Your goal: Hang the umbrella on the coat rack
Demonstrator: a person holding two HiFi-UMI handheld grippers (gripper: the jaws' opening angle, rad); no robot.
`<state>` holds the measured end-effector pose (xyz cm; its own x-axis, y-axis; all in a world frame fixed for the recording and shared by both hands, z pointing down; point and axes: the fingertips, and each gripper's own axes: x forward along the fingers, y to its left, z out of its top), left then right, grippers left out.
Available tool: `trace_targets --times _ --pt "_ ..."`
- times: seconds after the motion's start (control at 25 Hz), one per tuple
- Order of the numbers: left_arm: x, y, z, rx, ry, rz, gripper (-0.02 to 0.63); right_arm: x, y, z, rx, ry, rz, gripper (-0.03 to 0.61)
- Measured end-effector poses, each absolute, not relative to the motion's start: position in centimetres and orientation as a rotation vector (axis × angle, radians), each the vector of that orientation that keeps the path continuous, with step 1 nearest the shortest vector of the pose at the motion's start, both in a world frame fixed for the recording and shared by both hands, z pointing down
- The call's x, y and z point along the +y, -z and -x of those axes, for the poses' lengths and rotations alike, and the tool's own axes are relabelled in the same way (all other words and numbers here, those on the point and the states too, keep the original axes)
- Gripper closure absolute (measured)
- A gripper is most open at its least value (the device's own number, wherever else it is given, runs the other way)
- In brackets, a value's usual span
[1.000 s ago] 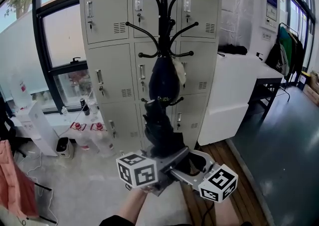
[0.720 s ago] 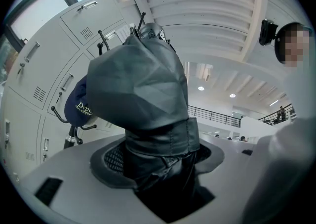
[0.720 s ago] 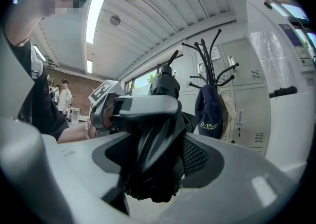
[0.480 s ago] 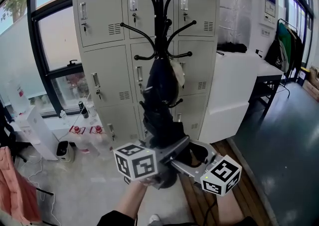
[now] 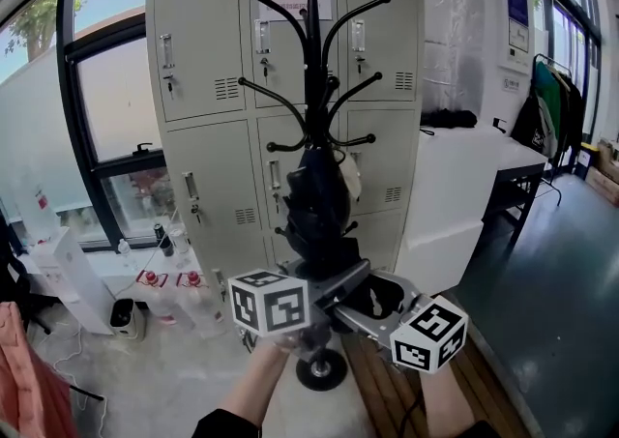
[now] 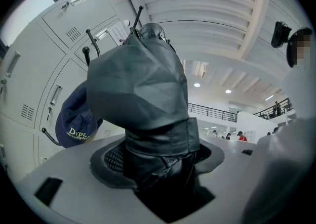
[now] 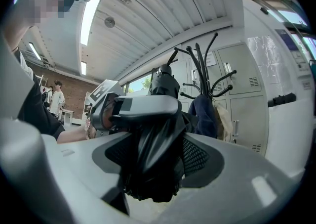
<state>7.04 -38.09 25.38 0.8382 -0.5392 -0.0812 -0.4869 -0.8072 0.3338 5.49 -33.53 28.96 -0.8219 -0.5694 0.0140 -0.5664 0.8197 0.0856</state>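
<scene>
Both grippers have hold of the same item. The left gripper [image 6: 162, 176] has its jaws part closed on the strapped lower section of the folded black umbrella [image 5: 314, 202], pads pressing the fabric on both sides. The right gripper [image 7: 152, 171] stands fairly wide but is clamped on the bunched folds of the same umbrella, just beside the left gripper's grip. I see nothing else between either pair of jaws.

The umbrella rises upright from the two grippers, its tip well above them. In the head view it lies in line with the pole of the coat rack [image 5: 311, 49], which stands directly ahead of the grippers. I cannot tell whether umbrella and pole touch, and no hook bears the umbrella's weight.

A navy cap [image 6: 74, 124] hangs on a lower hook, beyond the left gripper and to the left of the umbrella in that gripper's view. The round foot of the rack [image 5: 321, 369] sits below the grippers. Grey lockers [image 5: 203, 69] stand behind the rack.
</scene>
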Motion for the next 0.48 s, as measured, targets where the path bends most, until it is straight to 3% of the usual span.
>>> trace_targets --times 0.48 --pt "-39.3 -19.5 -7.4 -0.789 0.278 -2.779 0.298 -35.0 -23.3 -5.9 -2.990 0.227 -0.961 0.298"
